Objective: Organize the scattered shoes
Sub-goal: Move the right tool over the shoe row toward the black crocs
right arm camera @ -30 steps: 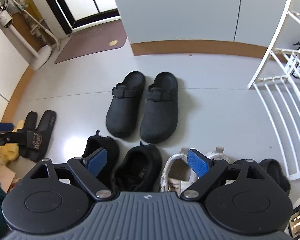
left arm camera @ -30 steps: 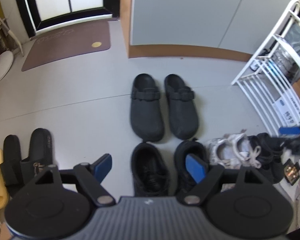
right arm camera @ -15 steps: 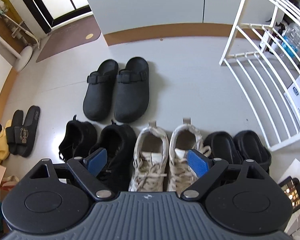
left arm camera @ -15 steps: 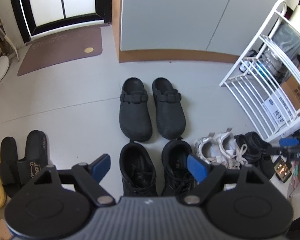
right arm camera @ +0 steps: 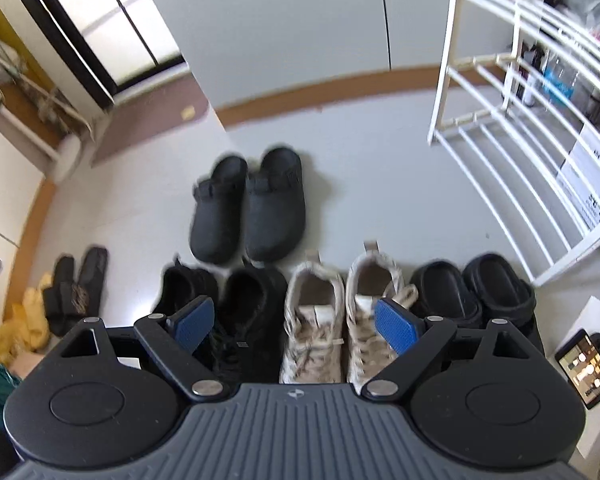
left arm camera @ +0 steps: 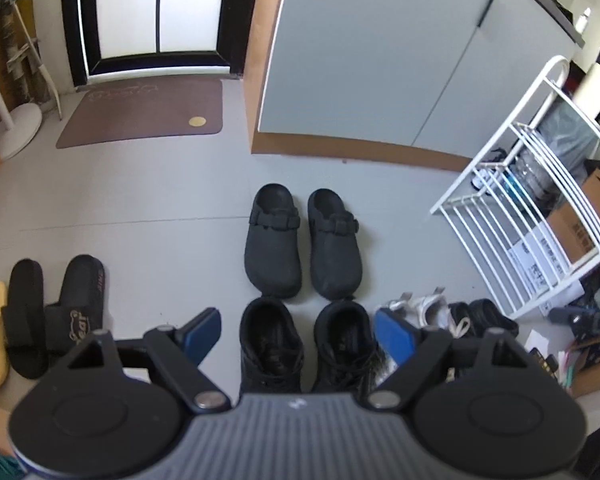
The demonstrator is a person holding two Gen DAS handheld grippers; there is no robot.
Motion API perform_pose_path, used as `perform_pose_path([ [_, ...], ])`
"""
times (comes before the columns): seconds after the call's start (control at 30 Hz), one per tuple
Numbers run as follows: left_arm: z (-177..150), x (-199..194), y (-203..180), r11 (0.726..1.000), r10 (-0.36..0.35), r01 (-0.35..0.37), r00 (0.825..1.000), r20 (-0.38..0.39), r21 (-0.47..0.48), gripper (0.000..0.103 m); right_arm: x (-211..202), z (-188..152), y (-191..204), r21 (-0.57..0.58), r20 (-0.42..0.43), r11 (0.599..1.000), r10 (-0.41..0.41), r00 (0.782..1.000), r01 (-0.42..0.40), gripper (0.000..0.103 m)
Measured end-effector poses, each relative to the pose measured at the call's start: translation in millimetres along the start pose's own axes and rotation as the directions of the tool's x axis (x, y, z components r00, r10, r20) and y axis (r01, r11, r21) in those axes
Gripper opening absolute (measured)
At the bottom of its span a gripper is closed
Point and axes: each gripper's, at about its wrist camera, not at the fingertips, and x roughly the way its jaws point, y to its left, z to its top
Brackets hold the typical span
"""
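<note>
Shoes [right arm camera: 314,312] paired in rows on grey floor [left arm camera: 140,184]; both tools [left arm camera: 298,332] [right arm camera: 292,326] released, empty.

White rack [right arm camera: 512,128], brown doormat [left arm camera: 140,114] (by the door), phone [right arm camera: 586,368].

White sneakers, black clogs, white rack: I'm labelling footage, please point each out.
White sneakers [right arm camera: 314,316], right wrist view, left shoe's tongue.
Black clogs [left arm camera: 274,250], left wrist view, left clog's toe.
White rack [right arm camera: 496,152], right wrist view, lower bars.

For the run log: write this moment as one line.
left gripper: open, empty | right gripper: open, empty | shoes: paired on floor
</note>
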Motion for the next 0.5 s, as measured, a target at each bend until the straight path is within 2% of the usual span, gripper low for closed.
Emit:
perform_pose_path([
  [0.23, -22.1, -11.2, -31.2, 0.999, -0.035, 0.035, 0.999, -0.028, -0.010, 0.086, -26.7, -12.3, -16.2, 0.012, 0.005, 1.000, -0.022, 1.000, 0.022, 0.091],
  [0.33, -27.4, -22.8, -48.8, 0.997, -0.074, 0.074, 0.997, -0.025, 0.002, 0.087, -40.6, -20.2, -24.2, 0.038, -0.004, 0.999, -0.014, 1.000, 0.014, 0.098],
  [0.4, -28.4, -27.2, -58.0, 0.996, -0.091, 0.091, 0.996, -0.021, 0.003, 0.088, -48.4, -25.5, -29.1, 0.064, -0.019, 0.998, -0.005, 1.000, 0.006, 0.099],
  [0.5, -29.2, -30.9, -74.0, 0.994, -0.113, 0.113, 0.993, -0.026, 0.013, 0.089, -67.0, -33.6, -33.6, 0.081, 0.027, 0.996, 0.025, 0.999, -0.027, 0.099],
])
